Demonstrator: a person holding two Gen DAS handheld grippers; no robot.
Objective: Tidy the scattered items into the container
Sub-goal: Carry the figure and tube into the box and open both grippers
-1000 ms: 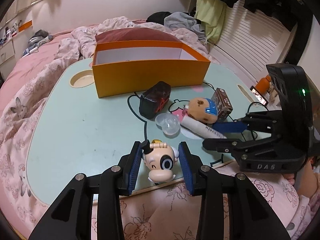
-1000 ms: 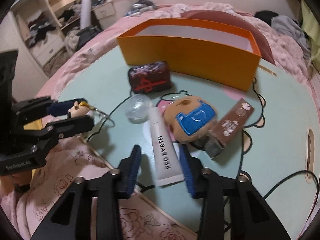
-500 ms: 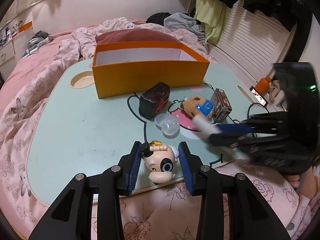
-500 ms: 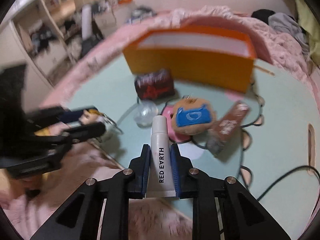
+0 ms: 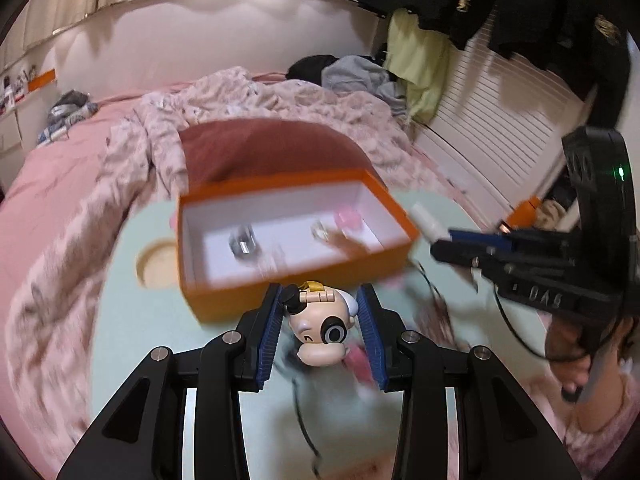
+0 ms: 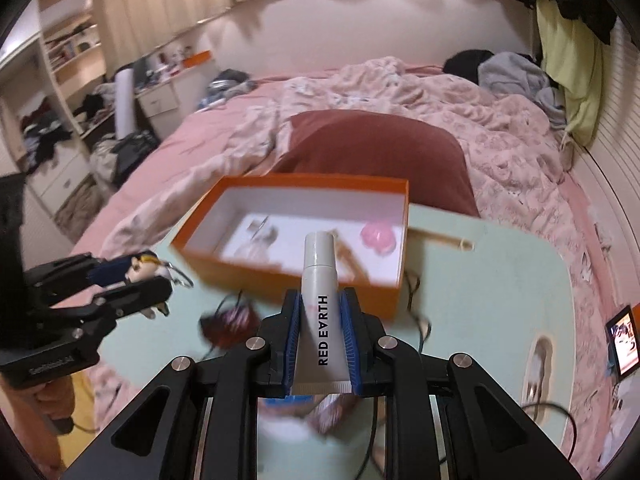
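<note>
Looking from the left wrist:
Left gripper (image 5: 320, 320): it is pinched on the toy head (image 5: 320, 330), which is squeezed between the two blue pads.
Toy head: a pale round face with one big black eye, a small black hat and a yellow top is seen.
Orange box (image 5: 288, 276): it is placed just past the toy head on the green table (image 5: 132, 340); its inside is white and small blurry bits are seen on its floor.
Right gripper (image 5: 450, 242): it is seen at the right, near the box corner, with a white tube (image 5: 426, 220) poking out of it.

Looking from the right wrist:
Right gripper (image 6: 320, 336): it is pressed tight on the white tube (image 6: 320, 300).
White tube: dark letters are printed on it, and its cap end is pointed at the orange box (image 6: 288, 280).
Orange box: a pink thing (image 6: 378, 236) is seen inside.
Left gripper (image 6: 148, 280): it is seen at the left, with the toy head (image 6: 144, 268) held in it.
Around: a dark pouch (image 6: 230, 322) is left on the green table (image 6: 480, 300), blurred.
</note>
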